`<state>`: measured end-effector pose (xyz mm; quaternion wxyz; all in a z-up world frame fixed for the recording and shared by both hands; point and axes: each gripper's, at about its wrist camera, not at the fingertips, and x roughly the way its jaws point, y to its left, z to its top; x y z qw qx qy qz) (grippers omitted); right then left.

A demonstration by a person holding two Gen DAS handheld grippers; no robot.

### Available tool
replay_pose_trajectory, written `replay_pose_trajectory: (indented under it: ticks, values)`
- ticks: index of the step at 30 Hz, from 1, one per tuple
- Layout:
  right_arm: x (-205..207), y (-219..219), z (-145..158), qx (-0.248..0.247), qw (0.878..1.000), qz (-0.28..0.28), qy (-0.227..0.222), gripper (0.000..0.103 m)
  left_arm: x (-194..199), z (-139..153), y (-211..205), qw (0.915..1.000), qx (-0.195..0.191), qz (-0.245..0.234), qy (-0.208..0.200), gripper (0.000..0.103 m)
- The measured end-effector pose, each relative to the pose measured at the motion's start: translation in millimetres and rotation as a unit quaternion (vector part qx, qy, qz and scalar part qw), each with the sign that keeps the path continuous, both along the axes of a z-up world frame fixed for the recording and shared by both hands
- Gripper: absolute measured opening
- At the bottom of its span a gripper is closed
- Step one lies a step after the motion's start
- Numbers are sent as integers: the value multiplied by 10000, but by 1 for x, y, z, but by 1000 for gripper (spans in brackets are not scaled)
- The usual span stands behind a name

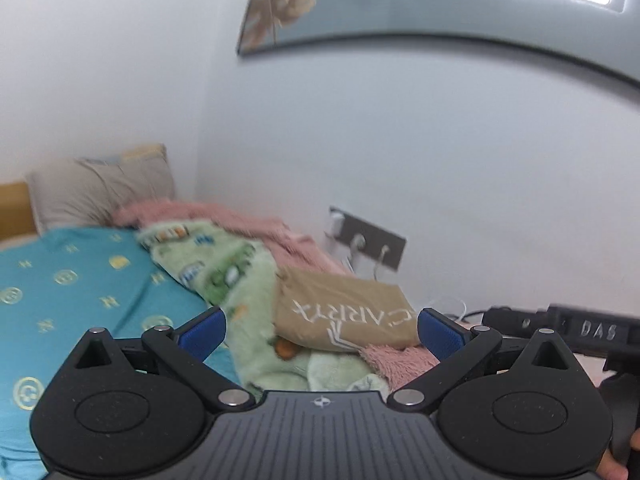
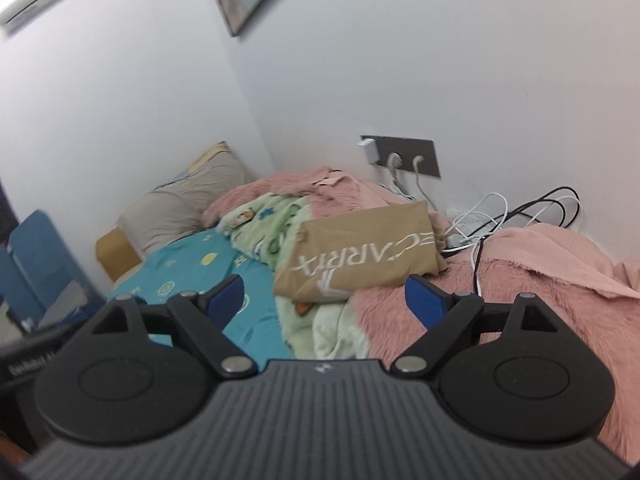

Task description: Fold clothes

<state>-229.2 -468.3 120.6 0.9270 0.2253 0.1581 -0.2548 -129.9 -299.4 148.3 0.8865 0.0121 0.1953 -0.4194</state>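
From the left wrist view, the left gripper (image 1: 322, 330) is held above the bed with its blue-padded jaws wide apart and nothing between them. Past them lies a tan cloth with white lettering (image 1: 344, 314), resting on a green printed blanket (image 1: 236, 284) and a fuzzy pink blanket (image 1: 280, 236), beside a teal bedsheet (image 1: 80, 280). From the right wrist view, the right gripper (image 2: 324, 300) also has its jaws spread and empty. The tan cloth (image 2: 368, 248) sits ahead on the heaped blankets, below a wall socket plate (image 2: 404, 156), with cables (image 2: 500, 216) trailing to its right.
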Motion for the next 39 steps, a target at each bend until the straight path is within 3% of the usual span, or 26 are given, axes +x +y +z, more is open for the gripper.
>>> replay_pose_trajectory:
  ticks: [5, 10, 19, 39]
  values:
    - [-20, 43, 0, -461, 9986, 238, -69, 89, -44, 6, 41, 9989, -210, 172, -392, 103]
    - [-34, 73, 4, -812, 9963, 215, -162, 89, -64, 0, 69, 9982, -439, 92, -406, 103]
    - [-40, 97, 2, -1075, 9941, 41, -144, 89, -72, -9, 85, 9970, -279, 240, -684, 103]
    - [-33, 117, 2, -1276, 9918, 70, -25, 89, -74, -10, 101, 9964, -306, 321, -723, 103]
